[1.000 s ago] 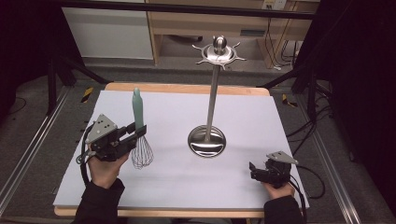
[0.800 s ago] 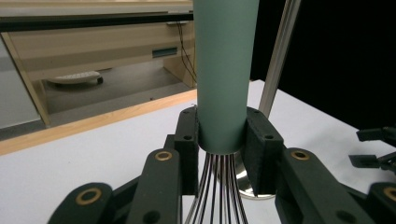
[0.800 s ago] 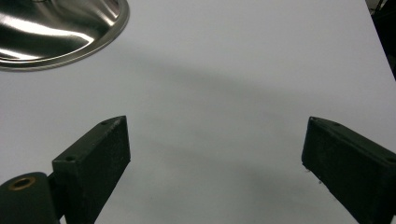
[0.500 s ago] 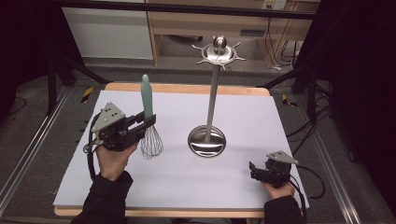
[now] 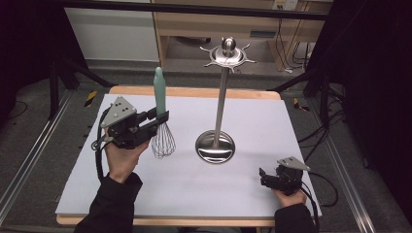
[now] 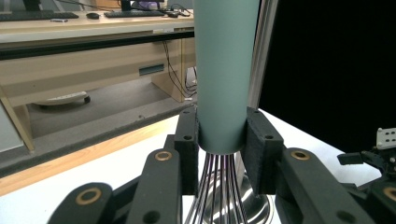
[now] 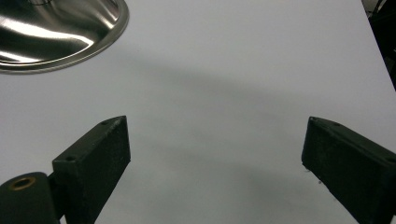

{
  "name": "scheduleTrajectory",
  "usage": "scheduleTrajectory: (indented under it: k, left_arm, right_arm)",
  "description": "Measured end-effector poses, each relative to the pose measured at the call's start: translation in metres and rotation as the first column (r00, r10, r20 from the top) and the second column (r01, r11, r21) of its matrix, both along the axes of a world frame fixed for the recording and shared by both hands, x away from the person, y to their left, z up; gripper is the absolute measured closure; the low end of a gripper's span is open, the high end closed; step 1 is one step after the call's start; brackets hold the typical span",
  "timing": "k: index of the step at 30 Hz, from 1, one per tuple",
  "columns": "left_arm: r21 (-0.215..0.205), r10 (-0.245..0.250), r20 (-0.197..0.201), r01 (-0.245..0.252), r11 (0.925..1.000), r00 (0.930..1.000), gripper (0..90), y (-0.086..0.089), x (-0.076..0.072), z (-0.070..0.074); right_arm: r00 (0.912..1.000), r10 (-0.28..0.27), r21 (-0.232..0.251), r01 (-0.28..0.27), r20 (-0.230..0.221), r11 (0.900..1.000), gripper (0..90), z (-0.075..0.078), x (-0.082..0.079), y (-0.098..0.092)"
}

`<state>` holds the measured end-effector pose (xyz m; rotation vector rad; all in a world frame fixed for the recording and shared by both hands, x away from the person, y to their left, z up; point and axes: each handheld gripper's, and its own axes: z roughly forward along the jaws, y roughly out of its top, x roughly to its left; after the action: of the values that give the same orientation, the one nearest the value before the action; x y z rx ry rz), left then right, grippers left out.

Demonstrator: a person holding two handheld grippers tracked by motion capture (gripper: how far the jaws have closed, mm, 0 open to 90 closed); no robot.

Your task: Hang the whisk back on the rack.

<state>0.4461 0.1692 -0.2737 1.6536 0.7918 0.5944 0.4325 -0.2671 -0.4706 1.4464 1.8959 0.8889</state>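
A whisk with a pale green handle (image 5: pixel 158 90) and a wire head (image 5: pixel 163 141) stands upright, lifted above the white table. My left gripper (image 5: pixel 161 118) is shut on the base of its handle (image 6: pixel 225 74), with the wires (image 6: pixel 215 186) hanging below the jaws. A steel utensil stand (image 5: pixel 221 104) with a round base (image 5: pixel 214 146) and a hooked top ring (image 5: pixel 227 54) rises to the whisk's right. My right gripper (image 5: pixel 264 177) rests low at the front right, open, with nothing between its jaws (image 7: pixel 215 163).
The white table (image 5: pixel 262 121) has a wooden far edge. The stand's base (image 7: pixel 56 28) lies just ahead and left of the right gripper. A wooden shelf unit and cables stand beyond the table. Metal rails run along both sides on the floor.
My left gripper has carried the whisk up and to the right, closer to the stand. The right gripper has stayed put.
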Motion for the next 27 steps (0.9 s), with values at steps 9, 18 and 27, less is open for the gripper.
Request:
scheduleTrajectory:
  k: [9, 18, 27]
  left_arm:
    - [0.024, -0.021, -0.001, 0.021, 0.9995, 0.9998, 68.9, -0.014, 0.005, 0.003]
    - [0.036, -0.036, 0.007, 0.035, 0.9987, 0.9993, 68.9, -0.026, 0.008, 0.008]
    - [0.057, -0.045, 0.011, 0.044, 0.9974, 0.9989, 68.9, -0.043, 0.014, 0.011]
  right_arm:
    - [1.0000, 0.002, 0.001, -0.002, -0.001, 1.000, 8.4, 0.000, 0.000, 0.000]
    - [1.0000, 0.000, 0.004, 0.000, -0.002, 1.000, 8.4, 0.000, 0.001, -0.001]
    - [1.0000, 0.001, 0.010, -0.001, -0.003, 1.000, 8.4, 0.000, 0.001, -0.001]
